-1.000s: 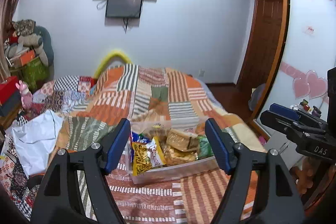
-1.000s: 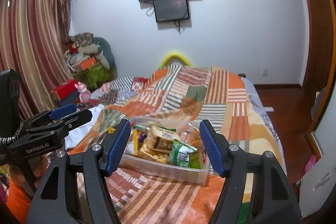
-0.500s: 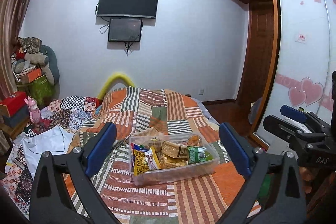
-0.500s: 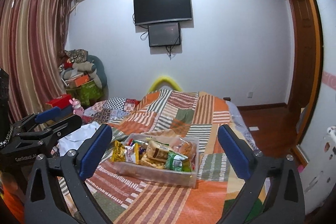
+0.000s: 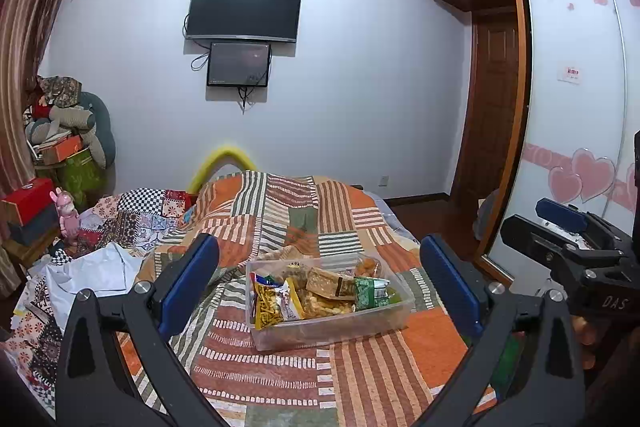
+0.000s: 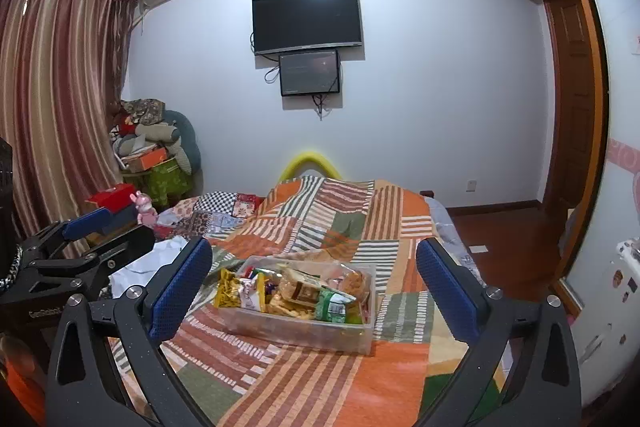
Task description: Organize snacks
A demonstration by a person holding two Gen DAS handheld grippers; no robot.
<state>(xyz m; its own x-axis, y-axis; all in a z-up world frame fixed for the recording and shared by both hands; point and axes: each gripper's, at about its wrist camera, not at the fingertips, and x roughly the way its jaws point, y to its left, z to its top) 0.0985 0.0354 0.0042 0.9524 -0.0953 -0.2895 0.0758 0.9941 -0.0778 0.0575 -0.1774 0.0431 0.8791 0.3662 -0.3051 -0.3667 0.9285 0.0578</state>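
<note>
A clear plastic bin (image 5: 332, 327) (image 6: 296, 329) sits on the patchwork bedspread, filled with several snack packs: a yellow bag (image 5: 268, 303) (image 6: 229, 291), a brown pack (image 5: 329, 282) (image 6: 300, 289) and a green pack (image 5: 370, 291) (image 6: 331, 303). My left gripper (image 5: 320, 279) is open and empty, held back from the bin and above it. My right gripper (image 6: 314, 285) is open and empty too, also short of the bin. Each gripper shows at the edge of the other's view.
The bed (image 5: 280, 211) fills the middle. A white cloth (image 5: 92, 271) and patterned fabric lie on its left side. A pile of boxes and cushions (image 5: 64, 131) stands at left by the curtain. A wardrobe (image 5: 576, 107) and a door (image 5: 492, 107) are at right.
Both grippers have pulled back and up from the bin and their jaws have opened wider. The bin looks smaller and farther away.
</note>
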